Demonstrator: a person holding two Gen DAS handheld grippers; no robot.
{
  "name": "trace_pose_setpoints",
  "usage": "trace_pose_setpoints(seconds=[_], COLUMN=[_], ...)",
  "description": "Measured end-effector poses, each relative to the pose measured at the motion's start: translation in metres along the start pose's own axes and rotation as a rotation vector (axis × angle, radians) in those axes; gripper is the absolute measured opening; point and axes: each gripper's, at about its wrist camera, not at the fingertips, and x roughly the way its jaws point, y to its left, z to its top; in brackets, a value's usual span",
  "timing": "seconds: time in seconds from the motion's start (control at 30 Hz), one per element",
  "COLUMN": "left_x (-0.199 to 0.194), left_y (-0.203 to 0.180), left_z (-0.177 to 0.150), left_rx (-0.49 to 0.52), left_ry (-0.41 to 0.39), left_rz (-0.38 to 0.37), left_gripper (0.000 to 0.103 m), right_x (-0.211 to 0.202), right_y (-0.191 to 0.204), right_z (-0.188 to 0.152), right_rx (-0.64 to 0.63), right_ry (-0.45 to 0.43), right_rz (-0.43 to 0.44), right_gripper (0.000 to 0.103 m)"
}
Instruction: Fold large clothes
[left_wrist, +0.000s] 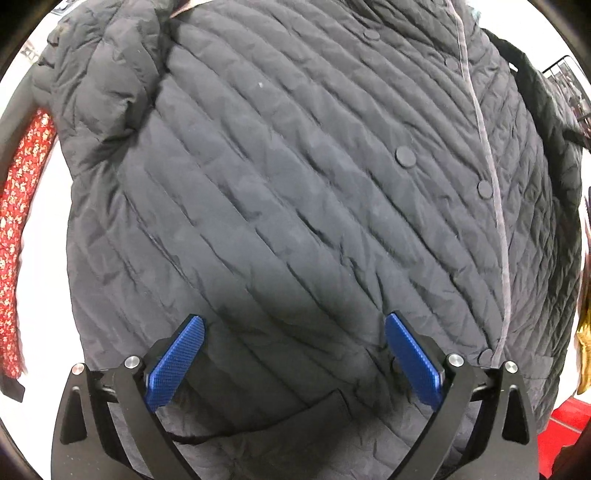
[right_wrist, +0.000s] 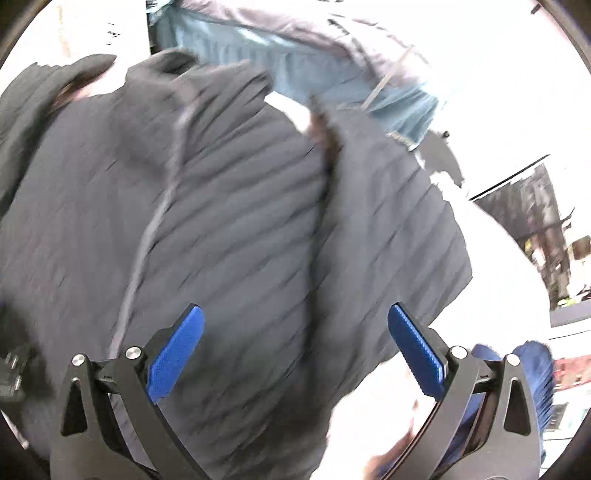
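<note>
Dark grey quilted puffer jacket (left_wrist: 295, 184) was spread flat ahead of and beneath both finger pairs. Left gripper (left_wrist: 294, 325) was held wide open, nothing gripped. Right gripper (right_wrist: 296, 317) likewise wide open, empty, over blurred jacket (right_wrist: 240, 221).

1. Quilted jacket (left_wrist: 288, 206): from my left wrist camera its collar runs off the far edge and its near hem is cut off behind the gripper frame. I cannot see what lies beneath it.

2. Jacket in my right wrist camera: smeared by motion blur; quilting reads only as streaks, and I cannot make out its snaps.

3. Red floral cloth (left_wrist: 18, 236): only a strip shows at the left rim; garment type not determinable.

4. Gold item (left_wrist: 585, 354): a sliver at the right rim, unidentifiable.

5. Pale blue fabric (right_wrist: 280, 55): far side, blurred, partly behind the jacket.

6. Blue object (right_wrist: 535, 380): near right, partly behind the gripper frame, blurred.
</note>
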Motion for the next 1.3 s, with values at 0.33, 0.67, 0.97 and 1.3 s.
trace_pose_setpoints(seconds=[0.33,0.67,0.97,1.3], left_x=[-0.032,-0.043,-0.07,-0.087], left_y=[0.013,0.041,0.0,-0.016], left_z=[-0.005,-0.031,-0.005,0.014], left_rx=[-0.012,-0.094,0.01,-0.067], left_ry=[-0.029,-0.025,-0.1,-0.147], left_rz=[0.044,0.054,0.015,-0.171], left_gripper=[0.097,0.097,0.097,0.097], right_x=[0.095,0.07,-0.031,-0.041], right_y=[-0.015,-0.045,-0.057,0.016], right_z=[0.091,0.08,0.006,-0.1], right_rx=[-0.005,0.112,0.169,-0.137], right_ry=[0.064,-0.049,-0.241,-0.197], right_rz=[-0.086,-0.096,0.13,0.191], right_gripper=[0.072,0.006,0.006,0.006])
